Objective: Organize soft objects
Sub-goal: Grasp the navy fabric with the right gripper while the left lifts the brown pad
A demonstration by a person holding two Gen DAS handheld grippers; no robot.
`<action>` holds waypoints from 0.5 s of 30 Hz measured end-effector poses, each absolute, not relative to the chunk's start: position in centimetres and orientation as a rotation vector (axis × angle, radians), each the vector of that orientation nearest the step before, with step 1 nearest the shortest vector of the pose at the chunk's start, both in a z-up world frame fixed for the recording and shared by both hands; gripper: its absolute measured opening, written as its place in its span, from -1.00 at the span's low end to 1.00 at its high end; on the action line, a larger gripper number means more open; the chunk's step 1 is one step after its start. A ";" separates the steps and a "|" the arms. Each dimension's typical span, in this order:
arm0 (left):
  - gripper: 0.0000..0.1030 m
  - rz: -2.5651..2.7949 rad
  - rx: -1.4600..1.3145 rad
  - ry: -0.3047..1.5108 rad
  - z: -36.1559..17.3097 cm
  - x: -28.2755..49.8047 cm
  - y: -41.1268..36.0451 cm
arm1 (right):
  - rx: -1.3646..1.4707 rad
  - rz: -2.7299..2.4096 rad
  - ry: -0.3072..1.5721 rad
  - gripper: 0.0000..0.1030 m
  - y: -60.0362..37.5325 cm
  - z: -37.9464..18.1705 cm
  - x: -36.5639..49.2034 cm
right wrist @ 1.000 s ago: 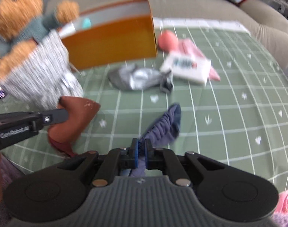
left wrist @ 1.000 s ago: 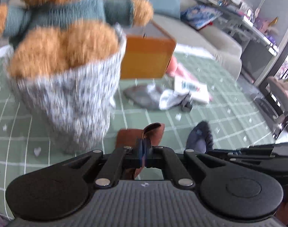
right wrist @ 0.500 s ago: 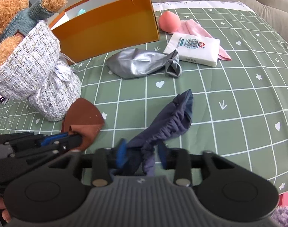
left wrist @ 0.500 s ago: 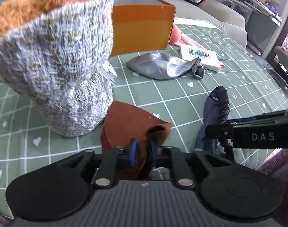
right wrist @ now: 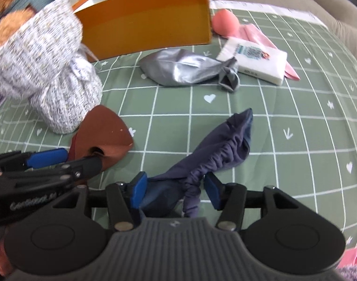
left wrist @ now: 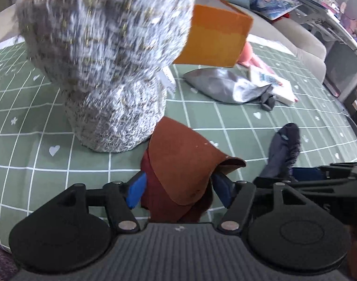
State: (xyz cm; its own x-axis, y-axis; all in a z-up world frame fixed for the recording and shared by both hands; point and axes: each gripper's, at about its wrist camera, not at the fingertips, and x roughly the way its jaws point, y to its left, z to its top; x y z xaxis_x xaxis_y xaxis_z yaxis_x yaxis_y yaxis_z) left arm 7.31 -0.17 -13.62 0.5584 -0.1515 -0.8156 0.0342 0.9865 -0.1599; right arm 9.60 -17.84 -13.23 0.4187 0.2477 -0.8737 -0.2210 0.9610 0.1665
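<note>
Both jaws are opening: the left gripper (left wrist: 178,187) is released around the brown cloth (left wrist: 183,164), the right gripper (right wrist: 173,187) around the navy cloth (right wrist: 220,145), both lying on the green mat (right wrist: 295,117). Either could be snagged on a pad and dragged.

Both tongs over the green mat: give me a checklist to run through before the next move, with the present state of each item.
1. Left tongs letting go: ok, jaws opening, blue pads clear of the brown leather piece between them.
2. Right tongs letting go: ok, jaws opening, navy cloth loose between the pads.
3. Both pieces resting on the green mat: ok.
4. Leather piece clear of the grey knitted pouch: cannot tell, they lie close together.
5. Orange box open for sorting: ok, top open.
6. Silver pouch and white packet still outside the box: not ok.
</note>
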 end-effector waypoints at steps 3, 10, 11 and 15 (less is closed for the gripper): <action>0.52 -0.089 -0.128 0.964 -14.3 7.7 -0.1 | -0.005 0.293 1.087 -0.02 -17.6 -13.3 9.4; 0.17 -0.127 -0.041 0.909 -14.9 7.7 -1.5 | -0.089 0.293 1.050 -0.41 -17.0 -13.5 8.9; 0.07 -0.130 -0.030 0.899 -15.0 7.6 -1.6 | -0.099 0.300 1.044 -0.54 -16.9 -13.5 8.8; -0.29 -0.152 0.021 0.867 -15.2 7.2 -2.2 | -0.104 0.326 1.037 -0.79 -16.6 -13.5 8.5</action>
